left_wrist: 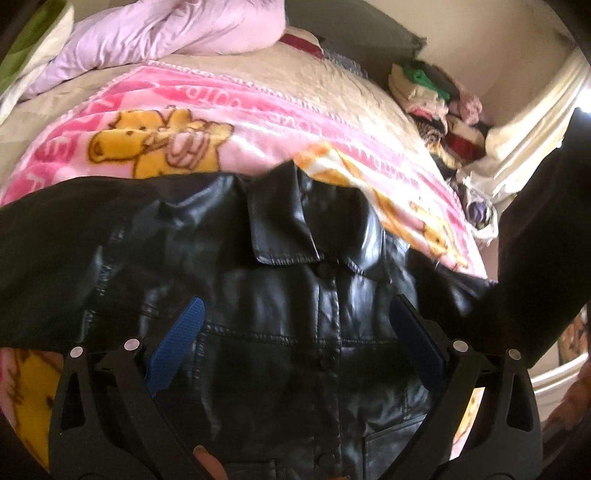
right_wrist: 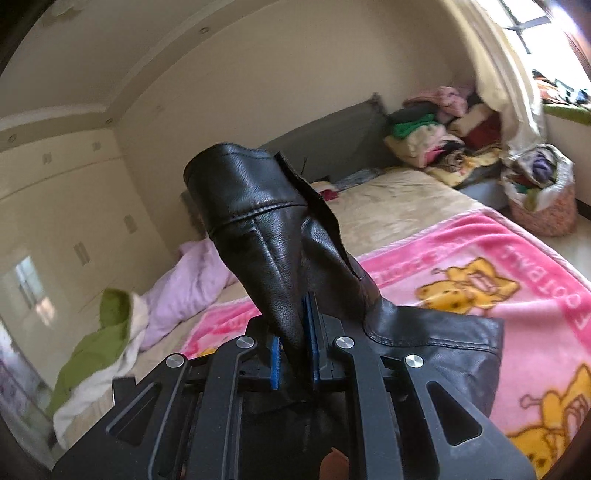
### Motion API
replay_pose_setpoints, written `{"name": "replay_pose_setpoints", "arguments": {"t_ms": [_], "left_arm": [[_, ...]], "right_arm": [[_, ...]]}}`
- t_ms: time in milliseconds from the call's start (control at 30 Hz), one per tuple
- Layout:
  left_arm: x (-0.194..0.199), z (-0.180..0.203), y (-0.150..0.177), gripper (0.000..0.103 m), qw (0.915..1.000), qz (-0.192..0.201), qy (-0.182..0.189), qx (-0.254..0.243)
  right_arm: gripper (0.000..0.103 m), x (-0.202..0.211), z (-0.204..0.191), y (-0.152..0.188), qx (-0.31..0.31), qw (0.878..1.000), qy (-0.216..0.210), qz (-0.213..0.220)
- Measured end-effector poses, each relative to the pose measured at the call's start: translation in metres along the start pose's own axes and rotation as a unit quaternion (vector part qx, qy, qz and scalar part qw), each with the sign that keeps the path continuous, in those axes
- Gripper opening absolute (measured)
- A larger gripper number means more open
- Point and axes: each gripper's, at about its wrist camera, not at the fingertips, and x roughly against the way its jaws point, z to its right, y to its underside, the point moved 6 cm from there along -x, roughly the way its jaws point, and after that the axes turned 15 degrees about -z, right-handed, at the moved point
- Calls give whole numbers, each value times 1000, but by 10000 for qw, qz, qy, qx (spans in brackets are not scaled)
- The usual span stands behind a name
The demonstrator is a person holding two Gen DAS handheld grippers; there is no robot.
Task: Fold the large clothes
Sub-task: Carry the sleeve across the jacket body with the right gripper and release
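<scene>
Right gripper point(right_wrist: 295, 332) clamped on black leather jacket sleeve point(right_wrist: 258, 206), blue pads point(right_wrist: 274, 363) pinching a fold, cuff end standing up and tilted left above the jaws, raised off the bed. Fingertip point(right_wrist: 334, 463) at bottom edge of right wrist view. Left gripper point(left_wrist: 295, 321) spread wide, blue pads well apart, nothing between them, hovering over the jacket front. Black leather jacket point(left_wrist: 280, 302) lying front-up on pink cartoon-bear blanket point(left_wrist: 207, 110), collar point(left_wrist: 284, 229) toward the far end, button placket running down the middle, chest pocket flap low right. Left-side sleeve stretched out to the left edge of frame. Right-side sleeve rising off toward right edge, dark and blurred there. Blanket spread on bed over beige quilted cover point(right_wrist: 399, 199). Lilac duvet point(left_wrist: 159, 33) bunched at far left of bed, green and white cloth point(right_wrist: 96, 354) beside it. Pile of folded clothes point(right_wrist: 436, 140) stacked near grey headboard point(right_wrist: 332, 147). Patterned bag point(right_wrist: 543, 192) stuffed with clothes on floor beside bed, near white curtain point(right_wrist: 506, 96). Cream wardrobe wall at left in right wrist view.
</scene>
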Motion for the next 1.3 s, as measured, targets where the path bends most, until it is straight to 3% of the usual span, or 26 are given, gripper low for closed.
{"name": "replay_pose_setpoints", "arguments": {"t_ms": [267,467,600,967,1133,1300], "left_arm": [[41,-31,-8,94,9963,377,680,362],[70,-50,-12,94,9925,727,879,435],[84,-57,-12,94,9859,838,1358,496],[77,-72,-11,94,9796,717,1727,737],[60,-85,-10,94,9646,439,2356,1098],[38,-100,-8,94,9666,183,2143,1392]], "right_arm": [[11,-24,-44,20,326,9988,-288,-244],[11,-46,-67,39,459,9973,-419,-386],[11,-61,-80,55,595,9961,-445,-476],[11,-123,-102,124,837,9887,-408,-1173],[13,-149,-104,152,821,9846,-405,-1487],[15,-166,-110,175,885,9778,-481,-1840]]}}
